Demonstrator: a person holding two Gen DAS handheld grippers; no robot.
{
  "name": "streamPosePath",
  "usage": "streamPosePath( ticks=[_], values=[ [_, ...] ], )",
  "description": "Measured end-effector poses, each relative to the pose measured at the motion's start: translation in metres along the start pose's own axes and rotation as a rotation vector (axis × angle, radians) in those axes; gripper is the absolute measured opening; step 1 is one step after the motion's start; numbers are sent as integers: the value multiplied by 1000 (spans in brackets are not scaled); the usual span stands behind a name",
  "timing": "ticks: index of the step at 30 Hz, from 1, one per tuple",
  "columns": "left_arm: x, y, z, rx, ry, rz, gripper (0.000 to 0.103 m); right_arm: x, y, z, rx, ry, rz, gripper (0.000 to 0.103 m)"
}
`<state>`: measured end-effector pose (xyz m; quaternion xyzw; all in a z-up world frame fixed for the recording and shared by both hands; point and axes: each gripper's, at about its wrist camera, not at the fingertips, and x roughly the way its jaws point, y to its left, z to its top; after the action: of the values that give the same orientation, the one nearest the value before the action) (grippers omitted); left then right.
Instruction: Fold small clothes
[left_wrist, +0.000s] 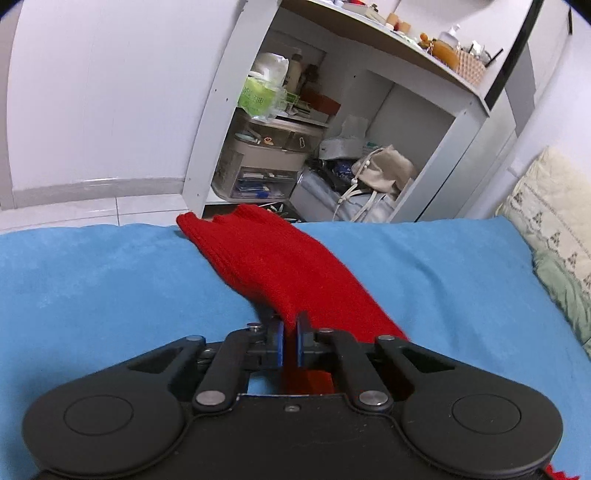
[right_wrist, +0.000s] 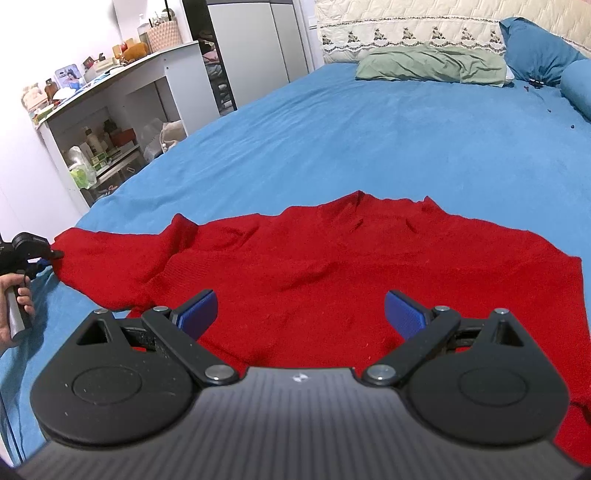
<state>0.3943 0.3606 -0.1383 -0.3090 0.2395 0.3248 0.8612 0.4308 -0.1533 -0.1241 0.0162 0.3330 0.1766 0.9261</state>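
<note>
Red sweater (right_wrist: 332, 266) lay spread on bed (right_wrist: 332, 140). Left tongs (left_wrist: 290, 325) pinched its sleeve (left_wrist: 266, 266); right tongs (right_wrist: 301, 310) spread above hem. Soft, light knit, likely stretchy; grip edges.

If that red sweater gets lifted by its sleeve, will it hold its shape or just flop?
Probably flop: the red sweater lies rumpled and creased on the blue bedsheet. Its sleeve, pinched by the left gripper, already sags. The knit looks thick, so it may drag rather than slide.

red sleeve (left_wrist: 273, 266) between pinched fingers (left_wrist: 303, 341)
</note>
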Motion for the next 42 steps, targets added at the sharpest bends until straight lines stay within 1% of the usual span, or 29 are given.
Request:
streamPosePath(
  ticks=[2, 5, 8, 10, 12, 14, 16, 17, 19, 20, 22, 24, 25, 27, 28, 29, 30, 31, 32, 33, 34, 35, 36, 38, 40, 41, 42],
  values=[
    [-12, -9, 3, 25, -29, -24, 4, -1, -1, -1, 8, -3, -4, 103],
    [-43, -35, 6, 113, -88, -106, 4, -6, -5, -1, 31, -16, -12, 103],
    [-83, -76, 5, 226, -138, -237, 4, -14, -11, -2, 64, -35, -27, 103],
    [-113, -111, -2, 315, -166, -356, 4, -21, -15, -2, 92, -53, -36, 103],
    [-137, -147, -17, 398, -184, -470, 4, -30, -20, -2, 126, -70, -50, 103],
    [-154, -187, -39, 483, -144, -602, 4, -41, -26, 0, 155, -87, -79, 103],
    [-164, -224, -71, 562, -88, -694, 4, -52, -34, 1, 179, -106, -117, 103],
    [-166, -238, -88, 599, -58, -727, 4, -57, -38, 0, 194, -118, -140, 103],
    [-166, -264, -132, 695, -17, -762, 4, -67, -48, -2, 222, -136, -187, 103],
    [-163, -274, -154, 737, 8, -768, 4, -71, -53, -5, 242, -139, -211, 103],
    [-151, -289, -200, 823, 87, -769, 5, -74, -63, -12, 287, -133, -233, 103],
    [-136, -294, -242, 908, 150, -742, 5, -72, -72, -22, 332, -113, -237, 103],
    [-130, -292, -256, 940, 178, -739, 5, -70, -74, -26, 344, -102, -238, 103],
    [-123, -287, -274, 991, 203, -721, 5, -65, -75, -36, 344, -74, -245, 103],
    [-123, -284, -280, 1007, 218, -719, 8, -63, -75, -39, 340, -65, -250, 103],
    [-124, -280, -281, 1011, 229, -720, 11, -60, -75, -41, 336, -60, -251, 103],
    [-127, -277, -279, 1005, 232, -730, 19, -58, -75, -41, 335, -59, -250, 103],
    [-132, -274, -275, 998, 229, -737, 37, -57, -75, -40, 336, -63, -248, 103],
    [-138, -268, -268, 988, 216, -746, 49, -56, -75, -39, 339, -71, -244, 103],
    [-147, -258, -259, 979, 190, -748, 67, -55, -75, -36, 341, -80, -232, 103],
    [-155, -250, -252, 978, 155, -739, 75, -53, -75, -33, 339, -84, -218, 103],
    [-163, -239, -244, 982, 126, -723, 75, -50, -72, -29, 331, -88, -203, 103],
    [-166, -229, -236, 989, 108, -691, 75, -48, -68, -26, 316, -91, -192, 103],
    [-170, -209, -223, 967, 78, -601, 75, -36, -53, -16, 243, -83, -172, 103],
    [-164, -186, -213, 912, 82, -523, 76, -20, -37, -8, 153, -69, -171, 103],
    [-160, -176, -209, 888, 87, -492, 78, -9, -27, -4, 98, -51, -167, 103],
    [-155, -168, -207, 882, 93, -467, 82, 2, -18, 0, 47, -28, -159, 103]
  ],
)
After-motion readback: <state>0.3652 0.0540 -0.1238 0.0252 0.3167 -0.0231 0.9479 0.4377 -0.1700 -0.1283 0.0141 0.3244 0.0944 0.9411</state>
